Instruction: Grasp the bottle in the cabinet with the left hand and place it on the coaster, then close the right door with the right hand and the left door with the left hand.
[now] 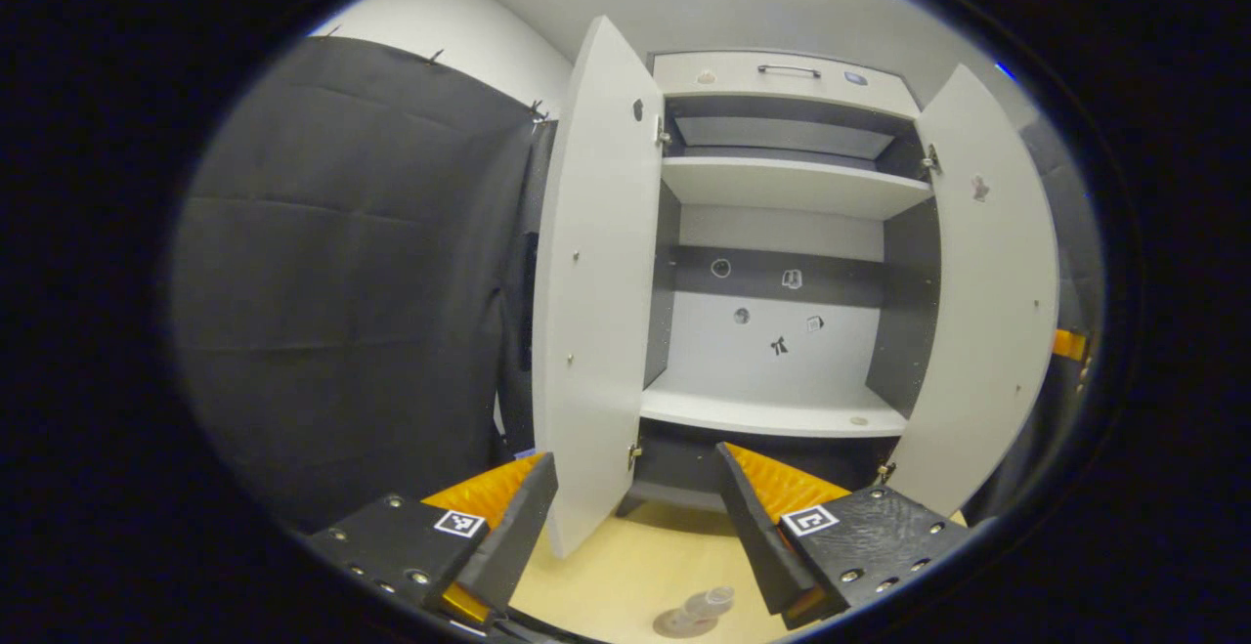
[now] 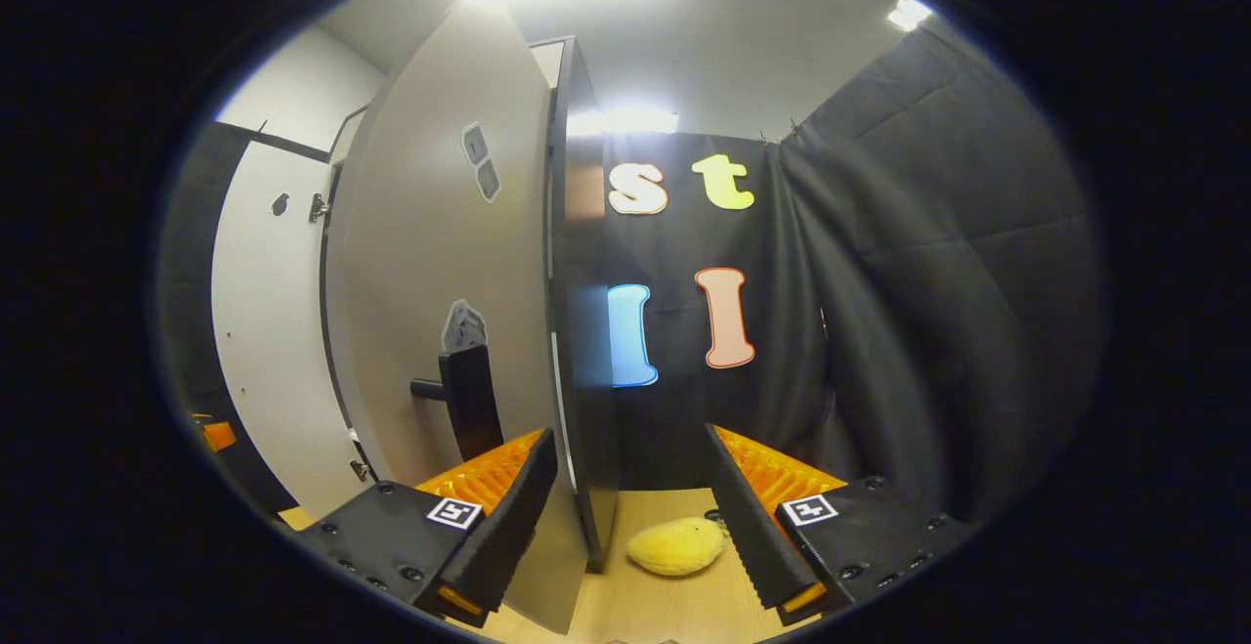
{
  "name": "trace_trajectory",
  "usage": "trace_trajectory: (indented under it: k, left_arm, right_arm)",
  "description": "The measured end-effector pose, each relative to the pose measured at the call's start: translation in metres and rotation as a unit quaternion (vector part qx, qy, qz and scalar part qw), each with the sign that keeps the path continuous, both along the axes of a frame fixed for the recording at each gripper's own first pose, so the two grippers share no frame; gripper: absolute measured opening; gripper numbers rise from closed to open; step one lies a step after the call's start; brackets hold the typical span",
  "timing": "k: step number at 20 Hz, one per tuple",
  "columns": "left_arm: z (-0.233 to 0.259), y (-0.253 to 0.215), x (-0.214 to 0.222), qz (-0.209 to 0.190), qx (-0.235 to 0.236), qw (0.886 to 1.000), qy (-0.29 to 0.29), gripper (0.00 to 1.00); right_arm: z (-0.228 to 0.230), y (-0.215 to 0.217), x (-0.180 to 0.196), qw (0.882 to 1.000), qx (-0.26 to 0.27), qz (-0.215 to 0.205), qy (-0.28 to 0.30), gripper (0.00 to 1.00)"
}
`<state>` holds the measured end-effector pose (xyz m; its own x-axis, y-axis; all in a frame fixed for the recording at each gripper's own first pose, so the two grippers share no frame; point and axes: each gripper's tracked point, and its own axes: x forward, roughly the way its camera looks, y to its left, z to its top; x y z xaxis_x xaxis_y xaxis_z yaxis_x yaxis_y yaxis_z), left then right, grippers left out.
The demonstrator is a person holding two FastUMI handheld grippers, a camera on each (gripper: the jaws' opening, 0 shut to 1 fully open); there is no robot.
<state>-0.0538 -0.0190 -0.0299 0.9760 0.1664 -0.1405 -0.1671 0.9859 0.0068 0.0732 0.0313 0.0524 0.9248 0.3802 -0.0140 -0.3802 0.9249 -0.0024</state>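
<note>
Right now both cabinet doors stand open: the left door swung out toward the cloth wall, the right door angled out on the other side. Inside, the lower shelf and upper shelf are bare. The bottle is on the wooden table, standing on the coaster; it is small and clear, and I cannot tell which way its long axis runs. The left gripper hangs above it, jaws wide, holding nothing. The right gripper is wide apart too, its fingers either side of the right door's edge without pressing it, the handle just beside it. A yellow plush toy lies on the table nearby.
</note>
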Motion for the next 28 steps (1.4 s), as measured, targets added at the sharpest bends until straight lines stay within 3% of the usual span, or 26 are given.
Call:
trace_trajectory:
  k: [1, 5, 9, 11, 12, 13, 16, 17, 22, 23, 24, 25, 27, 28]
  left_arm:
    - [0.002, 0.004, 0.001, -0.006, 0.012, 1.000, -0.002, 0.94]
    - [0.009, 0.006, 0.011, -0.048, -0.007, 0.999, -0.025, 0.94]
    - [0.012, 0.015, 0.013, -0.057, -0.020, 0.998, -0.035, 0.93]
    - [0.012, 0.019, 0.012, -0.061, -0.019, 0.997, -0.038, 0.93]
    - [0.010, 0.021, 0.011, -0.063, -0.020, 0.997, -0.037, 0.94]
    - [0.008, 0.024, 0.010, -0.065, -0.021, 0.997, -0.034, 0.94]
    - [0.001, 0.031, 0.010, -0.064, -0.029, 0.997, -0.029, 0.94]
    - [-0.001, 0.035, 0.010, -0.062, -0.031, 0.997, -0.027, 0.94]
    - [-0.002, 0.057, 0.002, -0.047, -0.043, 0.998, -0.026, 0.94]
    - [-0.003, 0.062, 0.000, -0.045, -0.044, 0.998, -0.026, 0.99]
    - [-0.004, 0.068, -0.002, -0.042, -0.043, 0.998, -0.026, 0.94]
    - [-0.005, 0.074, -0.004, -0.038, -0.041, 0.998, -0.025, 0.94]
    - [-0.007, 0.090, -0.010, -0.029, -0.039, 0.999, -0.025, 0.94]
    - [-0.008, 0.096, -0.014, -0.025, -0.038, 0.999, -0.026, 0.99]
  right_arm:
    - [0.002, 0.000, -0.003, 1.000, -0.004, -0.010, -0.004, 0.91]
    - [0.002, 0.004, -0.010, 0.999, -0.005, -0.045, 0.000, 0.95]
    - [0.001, 0.012, -0.015, 0.998, 0.006, -0.060, 0.007, 0.92]
    - [-0.001, 0.020, -0.020, 0.998, 0.010, -0.060, 0.009, 0.96]
    - [-0.002, 0.026, -0.023, 0.998, 0.011, -0.058, 0.010, 0.92]
    - [-0.001, 0.032, -0.025, 0.998, 0.012, -0.055, 0.010, 0.96]
    - [-0.003, 0.052, -0.030, 0.999, 0.016, -0.045, 0.018, 0.92]
    - [-0.004, 0.059, -0.031, 0.999, 0.017, -0.042, 0.020, 0.96]
    - [-0.004, 0.094, -0.036, 0.999, 0.029, -0.023, 0.022, 0.96]
    - [-0.003, 0.101, -0.037, 0.999, 0.034, -0.019, 0.024, 0.96]
    - [-0.005, 0.109, -0.038, 0.999, 0.040, -0.015, 0.029, 0.92]
    - [-0.004, 0.117, -0.040, 0.998, 0.050, -0.007, 0.031, 0.96]
    - [0.001, 0.140, -0.045, 0.997, 0.067, 0.017, 0.028, 0.96]
    - [0.001, 0.151, -0.049, 0.997, 0.071, 0.030, 0.027, 0.92]
